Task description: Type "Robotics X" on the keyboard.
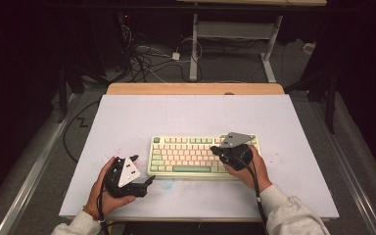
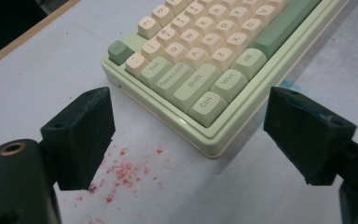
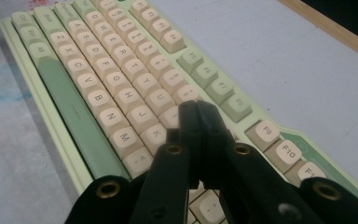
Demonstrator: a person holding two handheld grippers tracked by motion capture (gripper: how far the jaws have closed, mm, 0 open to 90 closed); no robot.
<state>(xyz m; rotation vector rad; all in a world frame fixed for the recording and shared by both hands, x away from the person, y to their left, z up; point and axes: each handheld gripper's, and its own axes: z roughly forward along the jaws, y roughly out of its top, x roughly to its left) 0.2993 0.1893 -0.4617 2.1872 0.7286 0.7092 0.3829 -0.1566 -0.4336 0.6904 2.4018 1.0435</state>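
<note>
A pale green keyboard (image 1: 186,156) with cream and green keys lies on the white table top (image 1: 191,112), a little front of centre. My left gripper (image 1: 143,170) is held open just off the keyboard's near left corner (image 2: 209,140), its jaws wide apart and empty. The Ctrl key (image 2: 207,105) and Shift key sit between them, farther off. My right gripper (image 1: 215,150) is over the keyboard's right part, jaws pressed together with nothing between them. Its tips (image 3: 196,109) rest low over the keys (image 3: 121,98) near the K and L keys.
Red specks (image 2: 126,170) stain the table by the left gripper, and a faint blue smear (image 3: 0,91) marks the board in front of the keyboard. A wooden strip (image 1: 196,88) edges the table's far side. Cables and table legs (image 1: 194,49) lie on the floor beyond.
</note>
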